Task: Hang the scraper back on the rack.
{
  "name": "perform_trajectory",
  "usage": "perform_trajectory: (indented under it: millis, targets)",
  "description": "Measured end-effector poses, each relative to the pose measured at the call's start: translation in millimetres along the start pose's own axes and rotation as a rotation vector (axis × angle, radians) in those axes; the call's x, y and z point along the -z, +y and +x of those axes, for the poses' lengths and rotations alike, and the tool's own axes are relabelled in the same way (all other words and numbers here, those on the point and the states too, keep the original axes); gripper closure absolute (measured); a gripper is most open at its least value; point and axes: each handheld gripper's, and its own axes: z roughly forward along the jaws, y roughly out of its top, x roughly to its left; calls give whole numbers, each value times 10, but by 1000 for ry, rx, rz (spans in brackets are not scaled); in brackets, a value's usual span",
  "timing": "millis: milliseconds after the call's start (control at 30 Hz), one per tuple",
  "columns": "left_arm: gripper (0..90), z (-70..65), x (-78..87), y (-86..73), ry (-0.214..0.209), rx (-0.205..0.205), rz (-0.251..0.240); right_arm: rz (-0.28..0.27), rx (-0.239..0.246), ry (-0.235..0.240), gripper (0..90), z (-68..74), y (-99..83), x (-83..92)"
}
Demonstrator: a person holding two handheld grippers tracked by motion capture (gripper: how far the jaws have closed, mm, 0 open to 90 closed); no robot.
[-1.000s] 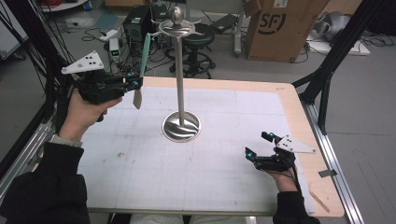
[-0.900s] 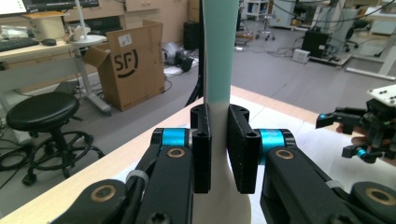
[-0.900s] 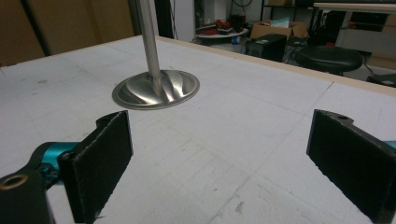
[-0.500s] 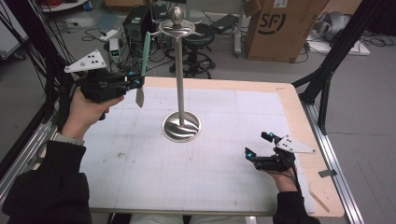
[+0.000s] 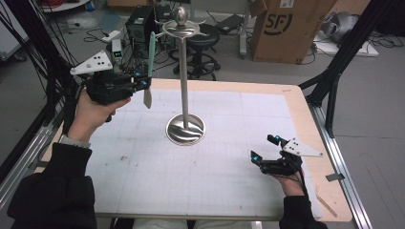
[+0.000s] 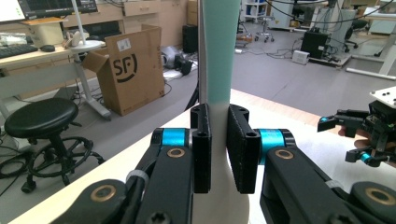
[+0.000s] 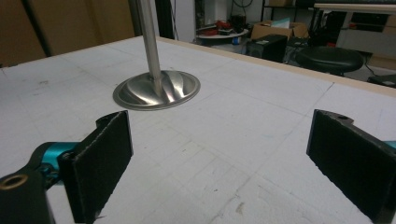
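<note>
My left tongs [image 5: 143, 84] pinch a slim, light, stiff teal-and-white plastic utensil [image 5: 149, 67] mid-handle, upright. My right tongs [image 5: 263, 152] rest wide open, empty, on the table [image 5: 229, 181].

"SF" stands in black letters inside a ring on the side of the brown cardboard box [image 5: 282, 28] beyond the table.

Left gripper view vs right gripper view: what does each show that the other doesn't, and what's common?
Left gripper view alone: its jaws shut on a green and white utensil held upright, the SF cardboard box, and the right gripper farther off.

Right gripper view alone: its own jaws wide apart over the white table mat, and the metal stand with its dished round base.

Shared: the table surface and a black stool beyond its edge.
</note>
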Motion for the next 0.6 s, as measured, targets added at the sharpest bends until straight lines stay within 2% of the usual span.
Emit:
perform_trajectory:
  millis: [600]
  targets:
    - [805,30,-25,6,16,2,-18,-1,6,3,59,-2,-1,-4]
